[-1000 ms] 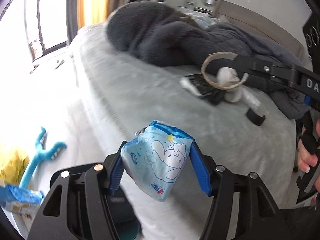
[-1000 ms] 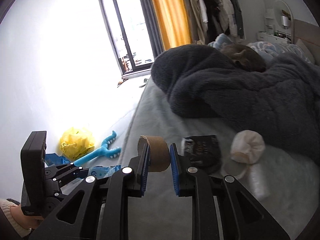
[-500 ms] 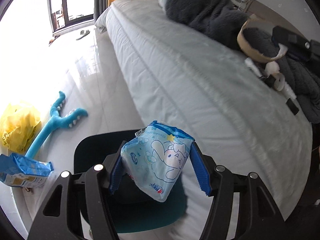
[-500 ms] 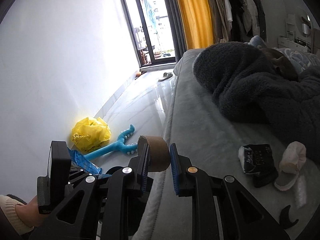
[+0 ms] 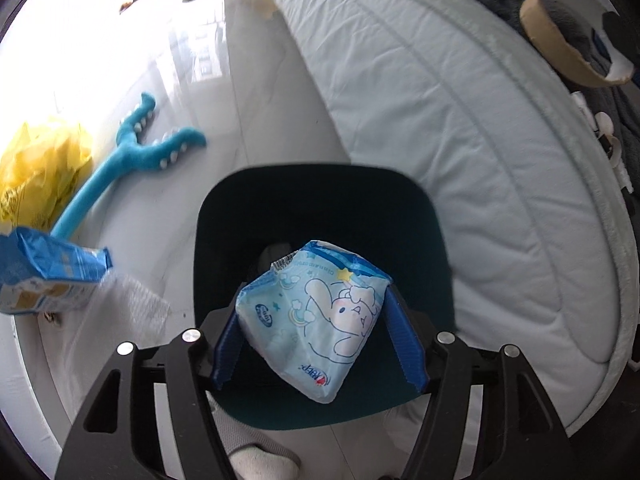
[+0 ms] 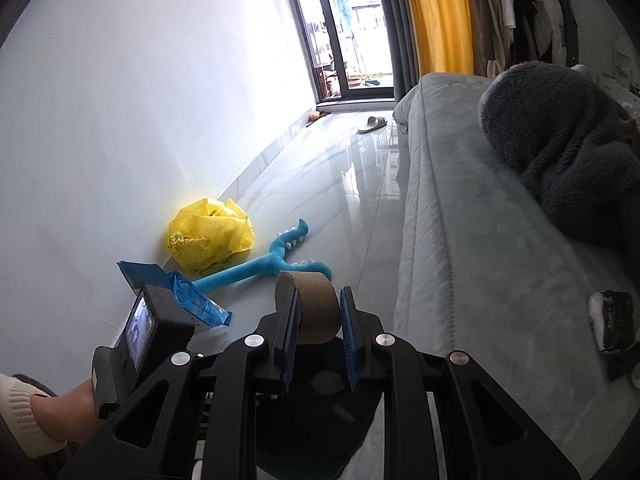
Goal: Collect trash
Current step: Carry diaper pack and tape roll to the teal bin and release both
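A light blue tissue pack (image 5: pixel 320 320) with a cartoon rabbit sits between the blue pads of my left gripper (image 5: pixel 312 304). Its jaws are opening, and the pack still touches both pads. It hangs straight over the dark teal bin (image 5: pixel 312 172) on the floor beside the bed. My right gripper (image 6: pixel 318 320) is shut on a brown cardboard roll (image 6: pixel 316 300), held above the same bin (image 6: pixel 320 432). In the left wrist view that cardboard roll (image 5: pixel 548 46) shows at the top right.
A yellow plastic bag (image 6: pixel 212 236), a blue plush toy (image 6: pixel 264 266) and a blue packet (image 6: pixel 188 296) lie on the glossy floor by the wall. The bed (image 6: pixel 460 240) carries a dark blanket (image 6: pixel 560 152) and a black packet (image 6: pixel 612 316). A slipper (image 6: pixel 372 123) lies farther off.
Both grippers swung away from the bed top towards the floor. The left one tipped downward, bringing the tissue pack over the bin. Each still carries its item.
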{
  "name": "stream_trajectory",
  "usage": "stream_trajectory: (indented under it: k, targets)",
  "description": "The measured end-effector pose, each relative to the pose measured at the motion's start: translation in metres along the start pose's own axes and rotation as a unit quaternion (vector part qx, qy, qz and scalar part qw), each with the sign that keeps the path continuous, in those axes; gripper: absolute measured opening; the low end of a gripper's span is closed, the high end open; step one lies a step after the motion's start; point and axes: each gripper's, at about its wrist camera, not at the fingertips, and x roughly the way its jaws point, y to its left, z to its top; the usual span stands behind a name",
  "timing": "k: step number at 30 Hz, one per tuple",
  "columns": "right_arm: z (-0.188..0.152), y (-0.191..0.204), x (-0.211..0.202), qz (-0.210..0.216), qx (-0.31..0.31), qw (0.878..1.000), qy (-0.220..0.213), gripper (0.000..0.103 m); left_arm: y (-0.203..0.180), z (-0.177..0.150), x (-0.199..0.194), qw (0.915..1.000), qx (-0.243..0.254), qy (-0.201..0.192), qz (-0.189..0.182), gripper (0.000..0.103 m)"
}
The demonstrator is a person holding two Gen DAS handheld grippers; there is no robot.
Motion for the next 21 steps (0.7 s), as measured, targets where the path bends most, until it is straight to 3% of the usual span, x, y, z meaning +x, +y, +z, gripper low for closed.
stream_trajectory:
  k: [5,10,21]
  targets:
    - [-0.006,0.016,0.027,0.017,-0.004,0.999,0.026,0.021,0.018,-0.008,0.005,0.9997,-0.009,0.024,0.000,0.078]
    - [-0.015,0.027,0.055,0.022,-0.004,0.998,0.058,0.021,0.034,-0.009,-0.006,0.9997,-0.018,0.015,-0.005,0.083]
    - [-0.039,0.042,0.105,0.022,0.008,0.993,0.117,0.021,0.059,0.000,-0.060,0.9959,-0.034,-0.083,-0.015,0.083]
